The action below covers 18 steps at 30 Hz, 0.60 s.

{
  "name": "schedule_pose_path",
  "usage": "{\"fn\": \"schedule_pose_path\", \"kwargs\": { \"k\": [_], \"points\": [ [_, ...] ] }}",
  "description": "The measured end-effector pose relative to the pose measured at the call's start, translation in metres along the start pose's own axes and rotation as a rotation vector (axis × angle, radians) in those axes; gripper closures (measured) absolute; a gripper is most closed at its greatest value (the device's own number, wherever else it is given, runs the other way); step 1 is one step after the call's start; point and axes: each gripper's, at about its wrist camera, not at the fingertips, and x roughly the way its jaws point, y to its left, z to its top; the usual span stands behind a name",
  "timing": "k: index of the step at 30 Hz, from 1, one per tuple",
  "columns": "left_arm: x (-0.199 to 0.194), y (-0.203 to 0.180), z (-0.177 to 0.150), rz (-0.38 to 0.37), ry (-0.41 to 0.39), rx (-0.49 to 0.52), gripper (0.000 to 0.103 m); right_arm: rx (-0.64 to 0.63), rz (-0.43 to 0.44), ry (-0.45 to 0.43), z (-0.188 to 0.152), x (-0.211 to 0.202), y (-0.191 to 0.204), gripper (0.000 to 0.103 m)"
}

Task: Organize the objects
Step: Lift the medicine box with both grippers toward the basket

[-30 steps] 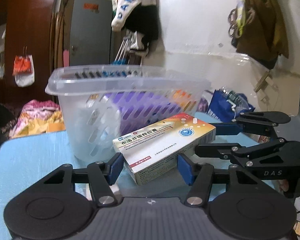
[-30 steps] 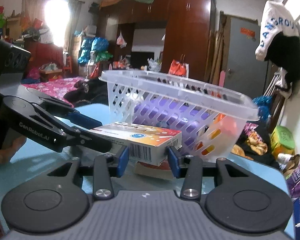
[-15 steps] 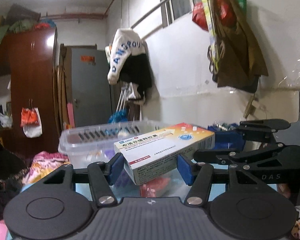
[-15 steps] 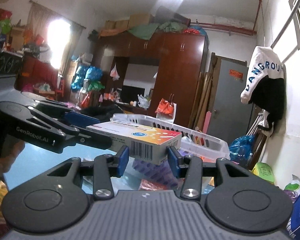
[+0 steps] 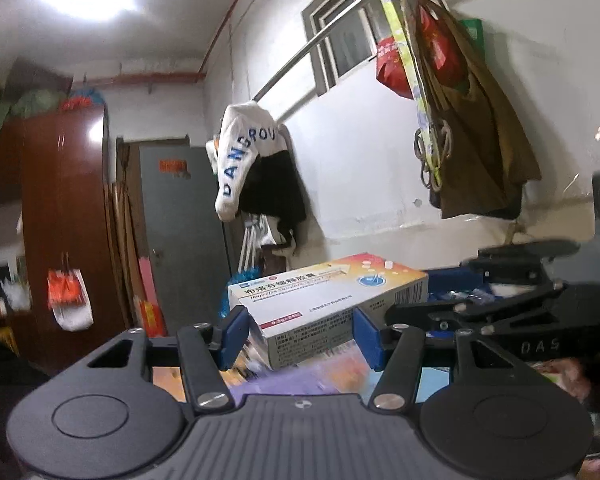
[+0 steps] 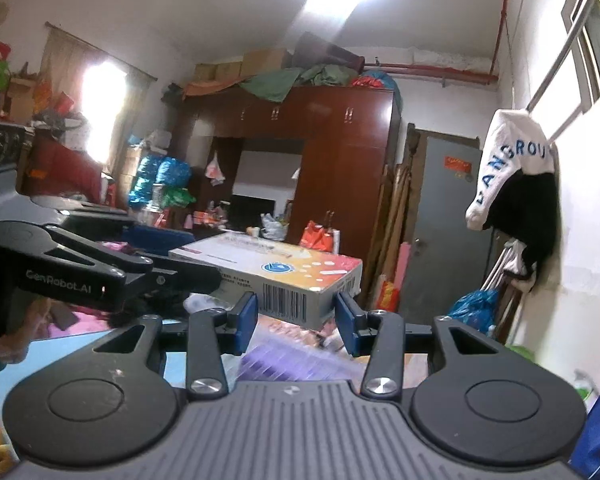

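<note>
Medicine box (image 5: 328,300): one, white and grey with an orange-red top, held level in the air between two hand-held grippers. Left hand-held gripper (image 5: 300,338) has its blue pads on the box's long sides at the near end; the box runs forward and to the right from it. Right hand-held gripper (image 6: 296,318) pinches the box's barcode end between its blue pads, box straight ahead of it. In each view the other hand-held gripper reaches in from the side.

Writing: blue Chinese characters on the box top, too blurred to read; a round blue logo; red strip with small print, unreadable. "GenRobot.AI" on the left hand-held gripper's body as seen from the right wrist; "DAS" on the right one's body seen from the left wrist. White sleeve (image 5: 240,160) hanging on a wall rail ahead reads "DANGROU".

One wardrobe (image 6: 340,168), one grey door (image 6: 440,224) beyond.

Against a second ago: box and both hand-held grippers now higher; the clear basket that stood behind the box has dropped out of view, only blurred purple and orange shapes below the pads. Blue desk (image 6: 100,344) shows low left in the right view.
</note>
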Motion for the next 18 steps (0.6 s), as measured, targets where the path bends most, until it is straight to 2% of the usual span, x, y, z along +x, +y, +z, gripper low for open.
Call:
{"fn": "schedule_pose_path", "kwargs": {
  "k": [7,18],
  "points": [
    [0.042,0.021,0.017,0.039,0.043,0.028,0.042,0.036,0.013,0.04,0.008,0.046,-0.022,0.056],
    [0.092,0.052,0.002,0.115,0.163,0.006,0.042,0.077,0.027,0.117,-0.01,0.09,-0.022,0.056]
  ]
}}
